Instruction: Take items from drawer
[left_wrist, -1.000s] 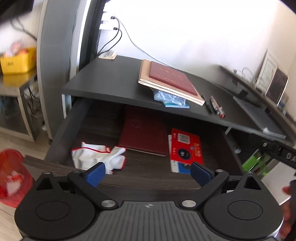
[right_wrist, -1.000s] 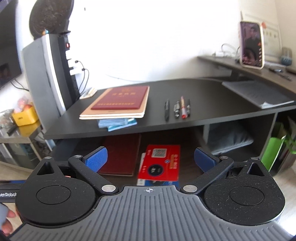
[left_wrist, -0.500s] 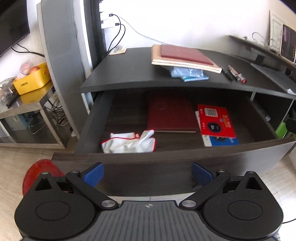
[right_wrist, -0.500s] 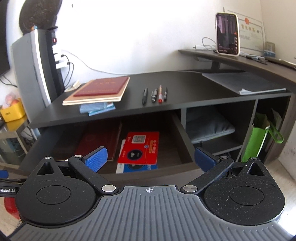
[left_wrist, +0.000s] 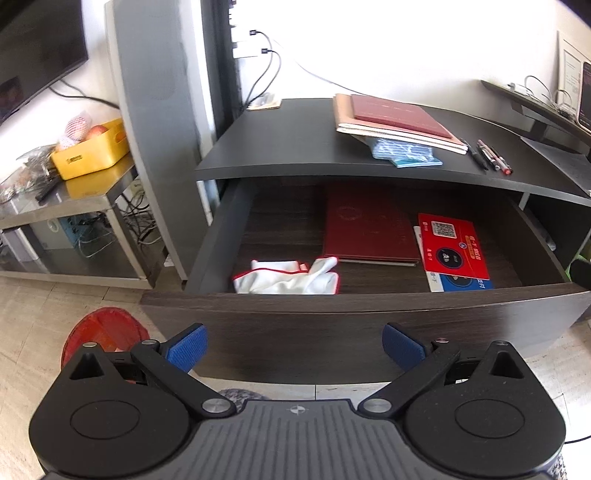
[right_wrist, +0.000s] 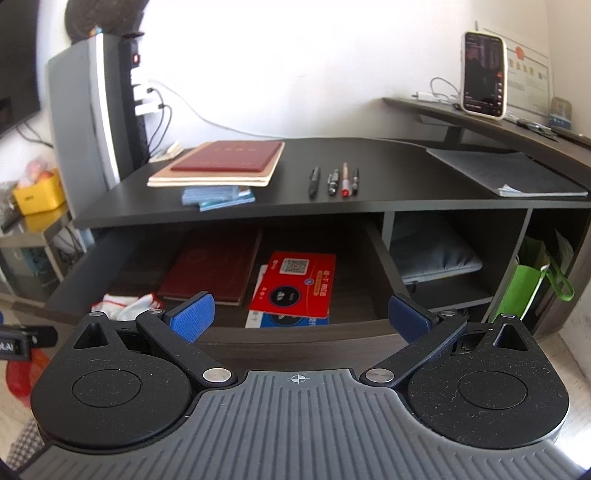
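Both hand-held grippers hang in front of the pulled-out drawer (left_wrist: 354, 325) with nothing between their blue pads: the left hand-held gripper (left_wrist: 293, 349) has its jaws spread wide, level with the drawer's front panel, and the right hand-held gripper (right_wrist: 301, 317) is just as released, looking in over the front edge from the right.

Inside the drawer three things lie flat on the dark bottom. A white cloth (left_wrist: 288, 277) with red trim sits crumpled at the front left, close behind the front panel. A dark red book (left_wrist: 367, 225) lies in the middle, towards the back. A red card (left_wrist: 452, 245) lies to its right, on top of a blue-and-white card (left_wrist: 463, 284) whose edge shows beneath it.

On the tabletop (right_wrist: 369, 155) above lie a stack of books (right_wrist: 221, 162), a blue packet (right_wrist: 218, 195) half under that stack, and pens (right_wrist: 334, 181) in a row. Whether these came from the drawer cannot be told.

As a judgement: the drawer stands open, so access is done, but no grasp is in hand. The cloth, book and cards all remain to be lifted out.
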